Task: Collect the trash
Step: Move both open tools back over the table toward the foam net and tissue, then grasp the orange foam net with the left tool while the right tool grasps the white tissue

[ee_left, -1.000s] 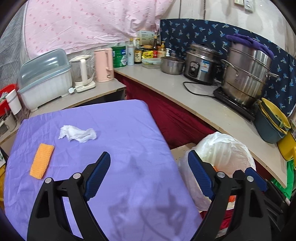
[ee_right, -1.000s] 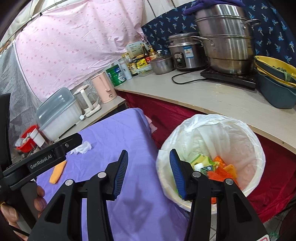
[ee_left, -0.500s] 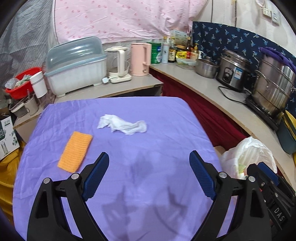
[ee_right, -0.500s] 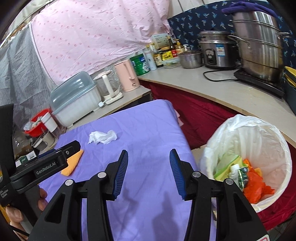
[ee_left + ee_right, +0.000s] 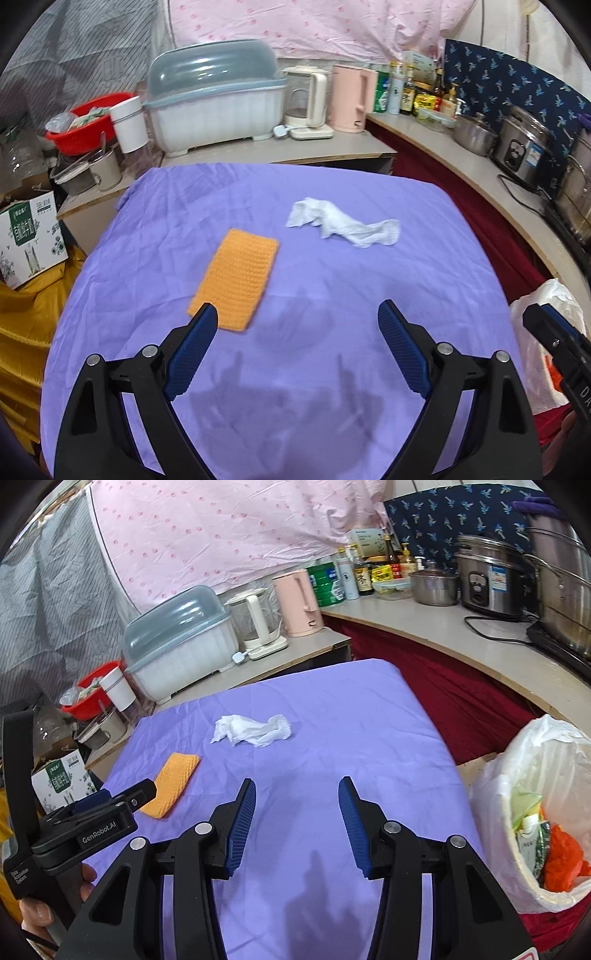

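Observation:
A crumpled white tissue (image 5: 343, 223) (image 5: 253, 728) lies on the purple tablecloth (image 5: 332, 184) (image 5: 332, 709). An orange knitted cloth (image 5: 236, 277) (image 5: 171, 783) lies flat to its left. My left gripper (image 5: 297, 325) hovers open and empty just short of the orange cloth, whose near corner sits by the left finger. My right gripper (image 5: 297, 794) is open and empty over bare cloth, short of the tissue. The white-lined trash bin (image 5: 546, 812) (image 5: 546, 332) stands off the table's right side, holding colourful wrappers.
Behind the table a counter carries a covered dish rack (image 5: 214, 103), a glass kettle (image 5: 308, 99), a pink kettle (image 5: 351, 98), bottles and a rice cooker (image 5: 524, 147). A red basin (image 5: 85, 122), cup and cardboard box (image 5: 27, 240) crowd the left. A hand (image 5: 37, 904) holds the left gripper.
Both views swung left from the trash bin toward the table. The tissue and orange cloth now sit nearer and more central; the bin has slid to the right edge. Nothing was picked up.

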`<state>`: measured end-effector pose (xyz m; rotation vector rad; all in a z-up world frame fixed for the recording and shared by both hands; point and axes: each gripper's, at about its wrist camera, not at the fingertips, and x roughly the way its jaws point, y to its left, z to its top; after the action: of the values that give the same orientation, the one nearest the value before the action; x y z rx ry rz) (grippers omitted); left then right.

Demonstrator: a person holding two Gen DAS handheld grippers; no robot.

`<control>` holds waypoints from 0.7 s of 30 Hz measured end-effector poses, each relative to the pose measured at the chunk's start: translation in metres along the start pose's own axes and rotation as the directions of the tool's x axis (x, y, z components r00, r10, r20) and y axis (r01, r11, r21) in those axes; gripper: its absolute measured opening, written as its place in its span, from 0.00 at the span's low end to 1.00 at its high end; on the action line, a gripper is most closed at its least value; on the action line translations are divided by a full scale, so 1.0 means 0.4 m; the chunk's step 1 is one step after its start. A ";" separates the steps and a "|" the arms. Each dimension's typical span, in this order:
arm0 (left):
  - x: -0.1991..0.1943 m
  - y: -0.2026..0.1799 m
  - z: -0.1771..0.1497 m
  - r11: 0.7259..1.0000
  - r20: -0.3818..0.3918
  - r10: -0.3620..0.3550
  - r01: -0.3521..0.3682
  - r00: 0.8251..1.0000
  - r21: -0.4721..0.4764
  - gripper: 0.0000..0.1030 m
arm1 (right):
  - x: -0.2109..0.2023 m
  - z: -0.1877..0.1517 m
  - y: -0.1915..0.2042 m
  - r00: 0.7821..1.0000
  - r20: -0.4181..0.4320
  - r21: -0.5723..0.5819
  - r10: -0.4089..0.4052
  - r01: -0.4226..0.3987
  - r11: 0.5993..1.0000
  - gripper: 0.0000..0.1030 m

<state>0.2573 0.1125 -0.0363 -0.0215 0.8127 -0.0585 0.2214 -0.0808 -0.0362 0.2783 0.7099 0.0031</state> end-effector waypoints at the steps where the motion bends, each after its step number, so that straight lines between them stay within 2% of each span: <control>1: 0.007 0.012 0.000 1.000 -0.004 0.005 -0.005 1.000 -0.005 0.82 | 0.015 0.000 0.013 1.000 -0.006 -0.008 0.003 -0.004 1.000 0.45; 13: 0.163 0.174 -0.005 0.995 -0.093 0.053 -0.061 0.994 -0.081 0.82 | 0.209 0.028 0.093 0.997 -0.074 -0.045 0.023 -0.026 0.999 0.44; 21: 0.251 0.209 -0.003 0.994 -0.137 0.030 -0.044 0.990 -0.103 0.82 | 0.358 0.079 0.102 0.995 -0.096 -0.048 0.014 -0.018 0.999 0.44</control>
<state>0.3289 0.1899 -0.1135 -0.1037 0.9506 0.0189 0.3542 -0.0356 -0.0949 0.2385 0.8019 0.0491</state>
